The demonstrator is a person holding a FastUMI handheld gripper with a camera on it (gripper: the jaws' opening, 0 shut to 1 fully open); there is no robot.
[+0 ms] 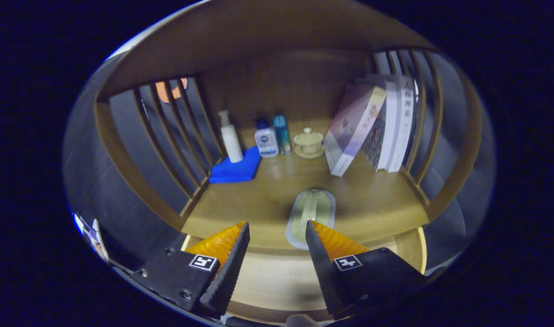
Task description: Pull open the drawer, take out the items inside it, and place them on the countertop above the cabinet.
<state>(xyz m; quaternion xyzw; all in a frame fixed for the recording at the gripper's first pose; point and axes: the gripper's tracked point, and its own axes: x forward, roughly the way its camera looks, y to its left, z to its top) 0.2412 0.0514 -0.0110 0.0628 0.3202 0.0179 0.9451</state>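
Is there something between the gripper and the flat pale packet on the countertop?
Nothing visible. The gripper is open, and the flat pale packet lies just ahead of its fingers on the countertop. The bottles and books stand well beyond it.

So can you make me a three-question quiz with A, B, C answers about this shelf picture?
1. Where does the small lidded cup stand?
A. on the blue cloth
B. between the bottles and the leaning books
C. between the jaws

2. How many bottles stand at the back of the countertop?
A. one
B. three
C. five

3. How is the gripper?
A. open, holding nothing
C. shut on a book
B. shut on the flat pale packet

Answers:
1 B: the cup sits right of the teal bottle and left of the books.
2 B: a white pump bottle, a white bottle with a blue cap and the teal one.
3 A: the jaws stand apart; the flat pale packet lies just ahead, untouched.
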